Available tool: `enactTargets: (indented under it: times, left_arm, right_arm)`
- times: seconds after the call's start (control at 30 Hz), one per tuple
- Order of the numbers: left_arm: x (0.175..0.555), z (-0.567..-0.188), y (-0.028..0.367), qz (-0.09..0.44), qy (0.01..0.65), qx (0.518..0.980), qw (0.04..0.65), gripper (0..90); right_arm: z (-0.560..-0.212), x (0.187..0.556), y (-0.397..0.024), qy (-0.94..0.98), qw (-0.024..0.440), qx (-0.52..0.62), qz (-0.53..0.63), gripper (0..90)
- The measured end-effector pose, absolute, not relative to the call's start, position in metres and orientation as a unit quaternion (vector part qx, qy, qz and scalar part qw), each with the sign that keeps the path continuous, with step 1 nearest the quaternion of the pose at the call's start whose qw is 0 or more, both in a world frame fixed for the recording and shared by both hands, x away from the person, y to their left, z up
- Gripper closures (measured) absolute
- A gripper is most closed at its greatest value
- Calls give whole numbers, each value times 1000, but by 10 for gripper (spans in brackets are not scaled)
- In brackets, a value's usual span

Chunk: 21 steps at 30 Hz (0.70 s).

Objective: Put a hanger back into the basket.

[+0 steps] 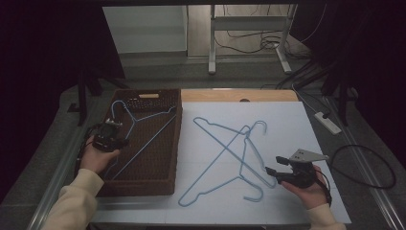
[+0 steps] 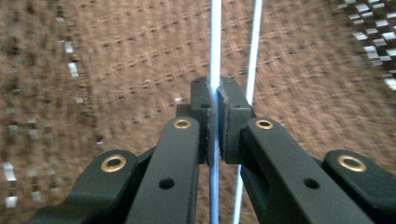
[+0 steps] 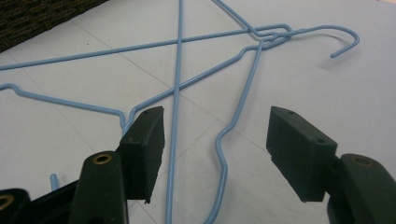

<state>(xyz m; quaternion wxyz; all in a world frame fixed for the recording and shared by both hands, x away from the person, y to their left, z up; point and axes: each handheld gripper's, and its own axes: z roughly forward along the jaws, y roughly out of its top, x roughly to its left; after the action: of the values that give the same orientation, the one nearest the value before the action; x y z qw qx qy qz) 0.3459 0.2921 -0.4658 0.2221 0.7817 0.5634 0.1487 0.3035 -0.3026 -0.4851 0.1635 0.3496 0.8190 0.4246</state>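
Nearest you, your right gripper [image 1: 271, 171] rests low over the pale blue table cover [image 1: 287, 120], jaws standing wide apart and holding nothing. In the right gripper view the thin wires of the two crossed light-blue wire hangers [image 3: 177, 93] run up between the two black pads [image 3: 144, 149], but neither pad presses on them. Those two hangers [image 1: 230, 153] lie flat on the cover just to the left of that gripper, overlapping in an X, one hook curling near the front edge and the other farther back.

On your other side, your left gripper [image 1: 109, 136] sits over the left part of the dark brown woven basket [image 1: 176, 143], jaws clamped together on a third light-blue wire hanger [image 1: 143, 129]. In the left gripper view the pads [image 2: 205, 112] pinch a single wire of it [image 2: 215, 46], with a second wire running just beside, both over the basket's woven floor [image 2: 116, 70]. This hanger lies inside the basket, its hook toward the far left corner.

Farther off, a bare wooden strip [image 1: 239, 95] edges the table's back.
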Motion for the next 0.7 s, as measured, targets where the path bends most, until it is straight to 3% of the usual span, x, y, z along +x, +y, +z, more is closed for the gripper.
enactTargets:
  times: [0.3,0.33,0.47,0.57,0.7]
  left_arm:
    - [354,-471,294,187,578,775,173,835]
    - [353,-470,294,194,579,773,173,797]
    - [346,-461,294,218,585,756,195,472]
    - [335,-449,292,219,567,758,236,356]
    - [316,-432,285,219,532,759,304,321]
  right_arm:
    - [-486,304,-302,821,160,350,422,377]
    - [-486,304,-302,821,160,349,422,377]
    - [-487,303,-303,821,160,350,422,377]
    - [-486,304,-303,820,159,351,423,377]
    - [-486,303,-304,819,160,351,424,377]
